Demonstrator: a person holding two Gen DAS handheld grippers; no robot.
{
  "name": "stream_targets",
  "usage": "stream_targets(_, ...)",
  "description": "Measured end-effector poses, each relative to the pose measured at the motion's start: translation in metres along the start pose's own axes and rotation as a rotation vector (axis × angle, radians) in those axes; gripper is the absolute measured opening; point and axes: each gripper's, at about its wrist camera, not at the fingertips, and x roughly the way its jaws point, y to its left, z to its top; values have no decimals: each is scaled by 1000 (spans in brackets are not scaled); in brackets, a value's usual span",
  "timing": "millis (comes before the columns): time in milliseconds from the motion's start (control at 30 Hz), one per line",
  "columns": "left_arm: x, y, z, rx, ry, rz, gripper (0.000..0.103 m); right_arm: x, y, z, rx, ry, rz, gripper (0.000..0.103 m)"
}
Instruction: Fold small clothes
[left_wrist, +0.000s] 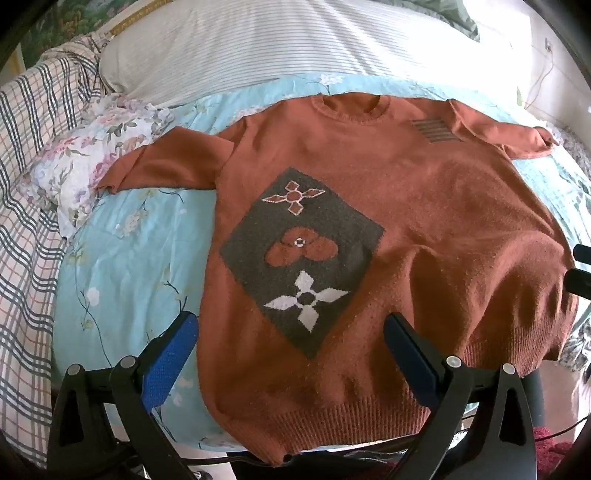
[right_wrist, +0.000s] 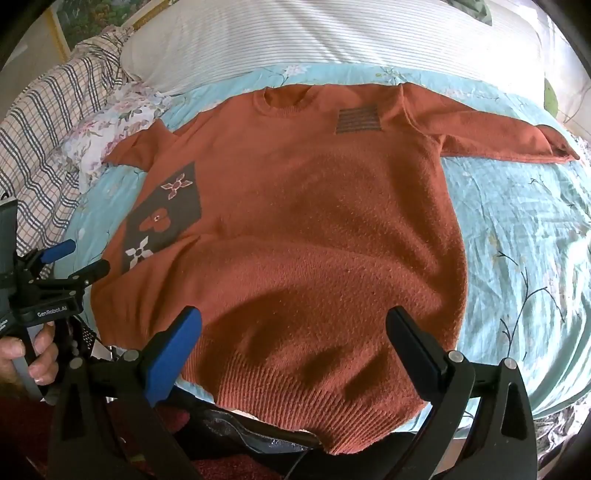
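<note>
Left gripper: jaws spread wide, nothing between them. It hovers over the lower hem of the sweater, near the garment's left-hand corner as that view shows it. One blue-padded finger is above the bedsheet just beside the sweater's edge; the other is above the knit.

Right gripper: jaws likewise spread wide and empty, positioned over the ribbed hem at the middle-to-right portion of the garment. In the right wrist view the left gripper appears at the left edge, held by a hand.

The rust-orange sweater lies flat and face up on the light blue floral bedsheet, hem toward both grippers, collar away from them. A dark grey diamond panel with three flower motifs sits on the front. A small striped patch sits near the far shoulder. Both sleeves extend sideways.

Beyond the collar lies a white striped pillow. A floral cloth and a plaid cover lie at the far left.
</note>
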Motion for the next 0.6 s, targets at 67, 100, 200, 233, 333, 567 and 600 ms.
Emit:
stream_targets(67, 0, 1, 0, -2, 0, -2, 101, -1, 0, 1, 0, 0, 1, 100)
stream_targets(100, 0, 1, 0, -2, 1, -3, 101, -1, 1, 1, 0, 0, 2, 100)
stream_targets(200, -1, 0, 0, -2, 0, -5, 101, 0, 1, -2, -1, -4, -7, 100)
stream_targets(233, -1, 0, 0, -2, 0, -5, 101, 1, 1, -2, 0, -2, -7, 100)
stream_targets(333, -2, -1, -1, 0, 0, -6, 101, 0, 1, 0, 2, -3, -7, 100)
stream_targets(567, 0, -1, 0, -3, 2, -2, 101, -1, 1, 1, 0, -2, -7, 100)
stream_targets(600, 0, 0, 0, -3, 0, -5, 101, -1, 1, 1, 0, -2, -8, 100)
